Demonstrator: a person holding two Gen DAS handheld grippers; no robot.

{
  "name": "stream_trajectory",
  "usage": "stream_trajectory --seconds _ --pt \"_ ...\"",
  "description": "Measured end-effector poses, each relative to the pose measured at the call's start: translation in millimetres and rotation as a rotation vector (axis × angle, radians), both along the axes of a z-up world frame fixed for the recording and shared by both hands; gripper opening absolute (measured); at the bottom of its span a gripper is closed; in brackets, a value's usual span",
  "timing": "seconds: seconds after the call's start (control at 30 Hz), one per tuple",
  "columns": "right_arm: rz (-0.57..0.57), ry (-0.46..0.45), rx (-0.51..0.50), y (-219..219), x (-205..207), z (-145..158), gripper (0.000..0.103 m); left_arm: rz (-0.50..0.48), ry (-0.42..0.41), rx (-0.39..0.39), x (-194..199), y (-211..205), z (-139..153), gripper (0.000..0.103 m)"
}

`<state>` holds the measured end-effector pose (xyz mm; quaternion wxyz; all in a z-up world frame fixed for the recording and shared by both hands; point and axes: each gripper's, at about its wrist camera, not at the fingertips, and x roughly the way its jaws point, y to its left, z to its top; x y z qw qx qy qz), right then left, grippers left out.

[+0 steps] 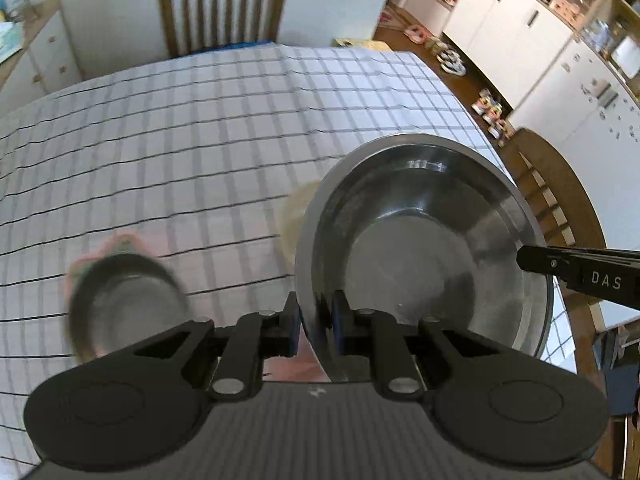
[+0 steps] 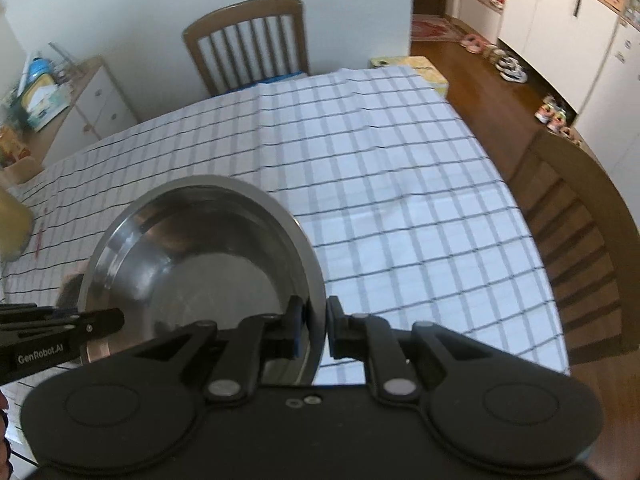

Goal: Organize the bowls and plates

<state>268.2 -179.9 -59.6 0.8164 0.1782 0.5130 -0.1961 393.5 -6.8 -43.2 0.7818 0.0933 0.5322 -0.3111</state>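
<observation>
A large steel bowl (image 1: 424, 248) is held above the tabletop (image 1: 200, 140) by both grippers at once. The left gripper (image 1: 316, 326) has its jaws narrowed onto the bowl's near-left rim, one blue-padded finger outside the wall and one inside. The right gripper (image 2: 316, 326) clamps the opposite side, its jaws pinched across the bowl's right rim in the same way. In the left wrist view the right gripper's black finger reaches in from the right edge over the rim; in the right wrist view the left gripper's finger comes in from the left edge.

The bowl (image 2: 200, 264) sits tilted, its open side facing the cameras, shiny inside and with nothing in it that shows.

To the left of it in the left wrist view, a smaller steel bowl (image 1: 124, 300) rests on what looks like a pink patterned plate (image 1: 108, 248); both are blurred. A pale cream dish (image 1: 294, 216) peeks out just behind the large bowl's left rim; whether they touch I cannot tell.

The tabletop wears a white cloth with a dark grid. A wooden chair (image 2: 246, 44) stands at the far side and another chair (image 2: 576, 232) at the right side. White cabinets (image 2: 560, 16) line the far right wall.
</observation>
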Motion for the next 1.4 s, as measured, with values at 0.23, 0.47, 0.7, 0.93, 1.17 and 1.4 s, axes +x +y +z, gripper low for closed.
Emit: stream_trajectory --seconds 0.23,0.47,0.7,0.93,1.17,1.4 --pt "-0.053 0.055 0.03 -66 -36 -28 0.013 -0.045 0.037 0.038 -32 -76 -38 0.015" --pt "-0.066 0.134 0.072 -123 -62 -73 0.013 -0.056 0.095 0.089 -49 -133 -87 0.015" --pt "-0.032 0.18 0.12 -146 -78 -101 0.013 -0.047 0.129 0.129 -63 -151 -110 0.015" --pt "-0.002 0.165 0.156 -151 -83 -107 0.014 -0.04 0.106 0.133 -69 -151 -110 0.015" --pt "0.016 0.16 0.154 -156 -86 -105 0.024 -0.014 0.135 0.122 -67 -146 -111 0.016" --pt "0.063 0.105 0.148 -155 -91 -82 0.036 -0.016 0.12 0.138 -73 -142 -106 0.024"
